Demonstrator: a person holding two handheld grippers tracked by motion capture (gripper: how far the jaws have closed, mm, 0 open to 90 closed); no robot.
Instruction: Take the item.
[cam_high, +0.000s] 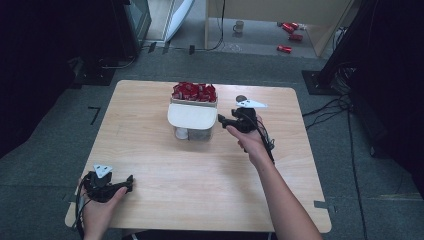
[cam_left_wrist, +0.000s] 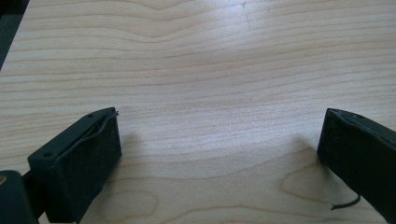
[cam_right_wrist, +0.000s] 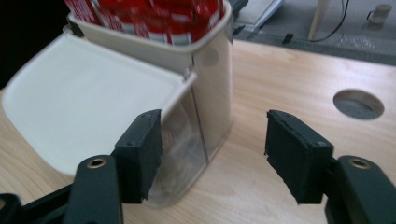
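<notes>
My right gripper (cam_high: 221, 119) hangs just beside the clear container (cam_right_wrist: 212, 93), its jaws parted and gripping nothing; one pad sits in front of the container's near corner, the other over bare table (cam_right_wrist: 280, 70). The container's white lid (cam_right_wrist: 88, 107) hangs open toward me, just left of my jaws, and red packets (cam_right_wrist: 154, 16) fill the top. My left gripper (cam_high: 131, 179) rests near the table's edge, well apart from the container, jaws spread wide and empty.
</notes>
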